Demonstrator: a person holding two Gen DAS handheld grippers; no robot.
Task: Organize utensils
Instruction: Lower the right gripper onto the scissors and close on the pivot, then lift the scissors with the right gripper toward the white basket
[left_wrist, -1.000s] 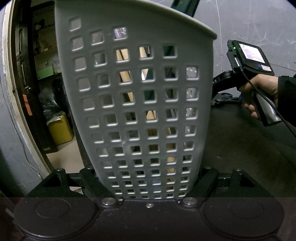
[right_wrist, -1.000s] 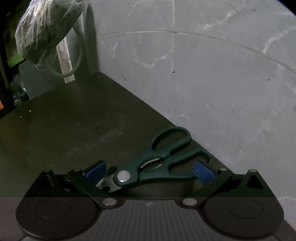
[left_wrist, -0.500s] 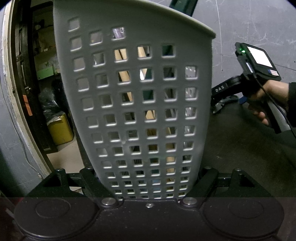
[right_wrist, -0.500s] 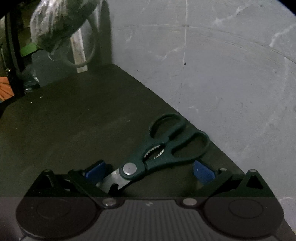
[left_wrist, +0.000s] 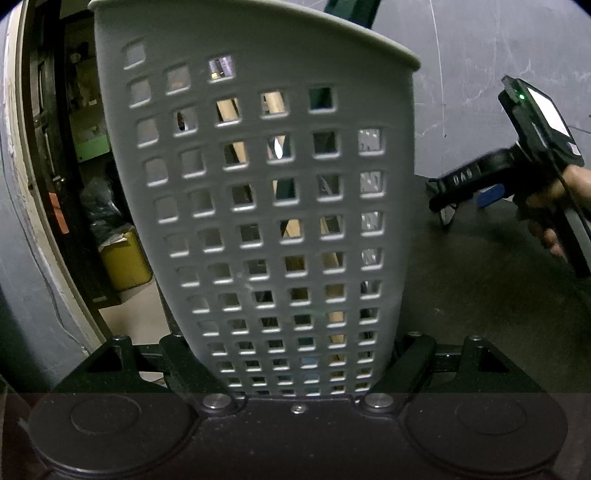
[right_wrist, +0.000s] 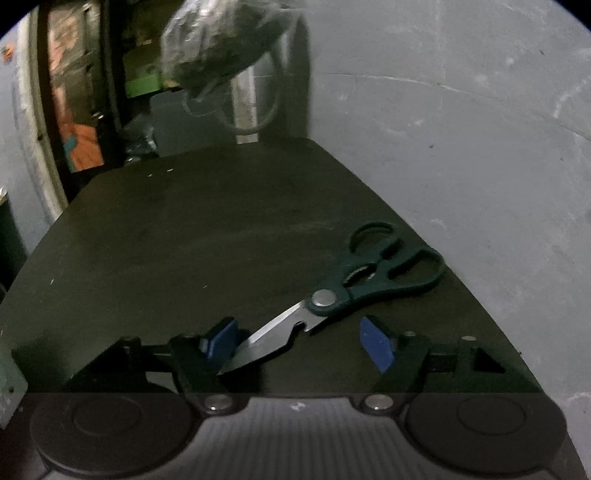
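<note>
Left wrist: gray perforated basket (left_wrist: 273, 206) blocks table (left_wrist: 480, 295).

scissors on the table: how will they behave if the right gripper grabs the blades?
The scissors look rigid, with steel blades, so likely slippery between the pads. The heavier green handles would probably sag past the pivot. Lying flat on the table, they should slide, not roll.

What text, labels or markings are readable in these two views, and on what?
"DAS": raised letters on the black arm of the right hand-held gripper, seen from the left wrist view.
Screen on that hand-held gripper's display unit: lit, content washed out, unreadable.
Small sticker at the display unit's lower corner: too small to read.
Grey basket, scissors: no text visible.
</note>
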